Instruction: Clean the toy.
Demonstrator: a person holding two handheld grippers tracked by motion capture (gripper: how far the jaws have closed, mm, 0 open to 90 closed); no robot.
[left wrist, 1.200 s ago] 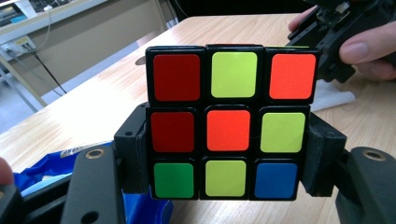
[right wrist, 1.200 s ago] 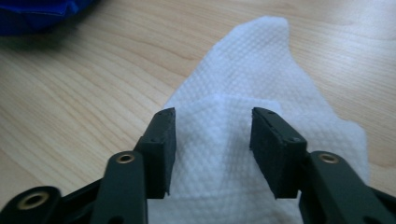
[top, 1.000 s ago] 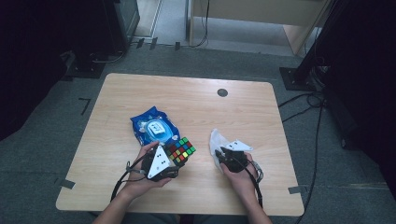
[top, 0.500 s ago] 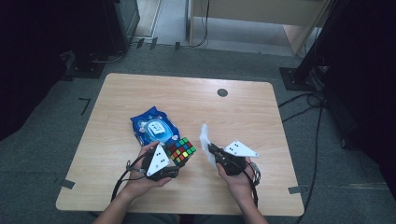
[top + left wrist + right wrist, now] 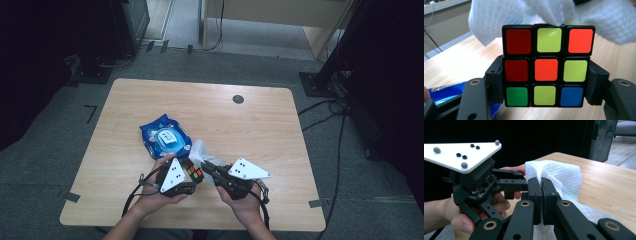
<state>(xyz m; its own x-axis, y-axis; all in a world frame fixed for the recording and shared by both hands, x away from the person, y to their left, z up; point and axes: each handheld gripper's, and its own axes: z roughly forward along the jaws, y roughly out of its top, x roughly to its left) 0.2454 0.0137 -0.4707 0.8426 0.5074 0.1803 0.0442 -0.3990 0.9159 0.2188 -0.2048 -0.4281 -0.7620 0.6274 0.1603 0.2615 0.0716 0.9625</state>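
Observation:
A scrambled Rubik's cube point(image 5: 546, 68) sits upright between the jaws of my left gripper point(image 5: 546, 83), which press on its two sides. In the high view the cube point(image 5: 192, 171) is held just above the table's near edge. My right gripper point(image 5: 541, 187) is shut on a white wet wipe point(image 5: 559, 175), pinching a fold of it. In the high view the wipe point(image 5: 200, 150) hangs right beside the cube, with the right gripper point(image 5: 207, 165) close to it. In the left gripper view the wipe point(image 5: 494, 20) drapes over the cube's top edge.
A blue pack of wet wipes point(image 5: 165, 137) lies on the wooden table point(image 5: 250, 125) just beyond the left hand. A small dark round disc point(image 5: 238, 99) sits near the far edge. Cables and dark stands point(image 5: 325, 75) surround the table on the floor.
My right gripper has lifted the wipe off the table and carried it left, up to the cube. The left gripper and cube have stayed in place.

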